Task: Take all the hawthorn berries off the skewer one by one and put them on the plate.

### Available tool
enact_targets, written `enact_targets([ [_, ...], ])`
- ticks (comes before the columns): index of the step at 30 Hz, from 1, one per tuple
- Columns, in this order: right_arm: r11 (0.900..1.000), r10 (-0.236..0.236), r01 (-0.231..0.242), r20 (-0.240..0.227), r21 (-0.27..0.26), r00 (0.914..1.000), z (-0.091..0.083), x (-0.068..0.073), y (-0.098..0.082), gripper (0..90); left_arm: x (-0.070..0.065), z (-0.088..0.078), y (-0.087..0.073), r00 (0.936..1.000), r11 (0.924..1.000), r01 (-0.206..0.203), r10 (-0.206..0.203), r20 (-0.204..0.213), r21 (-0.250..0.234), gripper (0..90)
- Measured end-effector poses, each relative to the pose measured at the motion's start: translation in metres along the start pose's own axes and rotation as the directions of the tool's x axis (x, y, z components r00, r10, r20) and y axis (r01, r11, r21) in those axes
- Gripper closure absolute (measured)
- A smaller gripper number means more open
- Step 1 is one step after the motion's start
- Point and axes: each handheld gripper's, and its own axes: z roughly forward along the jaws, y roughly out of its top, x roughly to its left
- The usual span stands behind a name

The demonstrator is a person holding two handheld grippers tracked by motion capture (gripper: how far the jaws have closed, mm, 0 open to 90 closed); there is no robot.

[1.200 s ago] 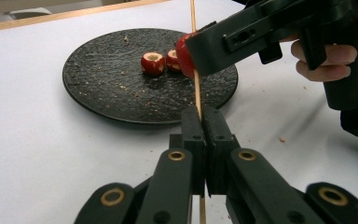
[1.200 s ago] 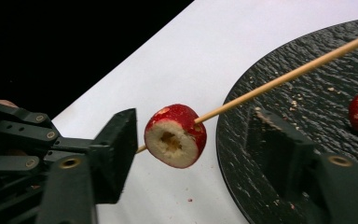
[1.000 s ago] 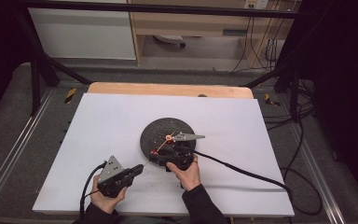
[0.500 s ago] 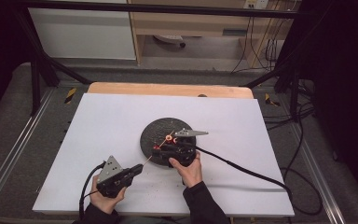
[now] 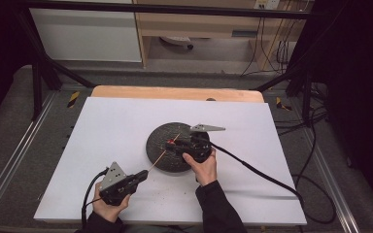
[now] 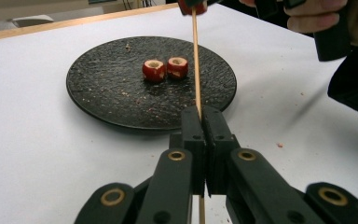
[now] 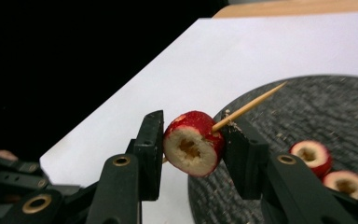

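Skewering is in hand: left tool [image 6: 200,140] clamps the skewer [image 6: 196,65], right tool [image 7: 191,144] clamps a cored fruit [image 7: 193,142] over the plate [image 5: 158,145], skewer tip through it. Next, judged: slide it down, then fetch the two fruits [image 6: 165,68] left on the plate.

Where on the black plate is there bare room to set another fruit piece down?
The black plate's left half, left of the two cored red fruit pieces, is bare apart from crumbs. The right side is crowded: the skewer crosses it between the left tool and the right tool.
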Motion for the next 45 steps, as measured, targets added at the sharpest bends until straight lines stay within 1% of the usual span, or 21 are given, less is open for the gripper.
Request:
enact_targets([
  [5,1.000,0.002,-0.002,0.022,-0.019,0.9998,-0.006,-0.005,0.011,61.5,0.000,-0.001,0.000,1.0000,1.0000,0.002,-0.002,0.000,-0.003,88.4],
  [14,0.999,0.006,-0.003,0.075,-0.042,0.9972,-0.014,-0.019,0.028,61.5,0.002,-0.001,-0.001,1.0000,1.0000,0.004,-0.004,-0.002,0.001,88.4],
  [16,0.999,0.008,-0.004,0.083,-0.049,0.9965,-0.015,-0.021,0.031,61.5,0.002,-0.001,-0.001,1.0000,1.0000,0.005,-0.005,-0.003,0.001,88.4],
  [19,0.999,0.005,0.000,0.105,-0.045,0.9944,-0.018,-0.026,0.034,61.5,0.002,-0.002,-0.001,1.0000,1.0000,0.005,-0.005,-0.004,0.002,88.4],
  [22,0.999,0.012,-0.007,0.118,-0.041,0.9930,-0.020,-0.031,0.033,61.4,0.003,-0.001,-0.001,1.0000,1.0000,0.007,-0.007,-0.005,0.003,88.4],
  [26,0.999,0.030,-0.025,0.126,-0.039,0.9916,-0.022,-0.038,0.027,61.5,0.003,-0.001,-0.002,0.9999,0.9999,0.012,-0.012,-0.006,0.008,88.4],
  [30,0.999,0.036,-0.032,0.138,-0.028,0.9898,-0.021,-0.044,0.019,61.4,0.003,-0.001,-0.002,0.9999,0.9999,0.012,-0.012,-0.009,0.007,88.4],
  [32,0.999,0.036,-0.034,0.140,-0.012,0.9895,-0.019,-0.046,0.013,61.4,0.004,-0.001,-0.002,0.9999,0.9999,0.013,-0.013,-0.009,0.008,88.4],
  [35,0.999,0.027,-0.031,0.152,0.024,0.9880,-0.013,-0.049,0.000,61.4,0.004,-0.001,-0.002,0.9999,0.9999,0.014,-0.014,-0.011,0.008,88.4],
  [39,0.997,0.044,-0.053,0.148,0.053,0.9880,-0.005,-0.054,-0.021,61.4,0.004,-0.001,-0.002,0.9998,0.9999,0.014,-0.014,-0.013,0.009,88.4],
  [43,0.994,0.038,-0.053,0.157,0.094,0.9868,0.002,-0.057,-0.036,61.4,0.005,-0.001,-0.002,0.9998,0.9998,0.017,-0.017,-0.013,0.011,88.3],
  [45,0.992,0.021,-0.041,0.162,0.117,0.9866,0.006,-0.056,-0.042,61.4,0.005,-0.001,-0.002,0.9997,0.9997,0.019,-0.019,-0.014,0.012,88.4],
])
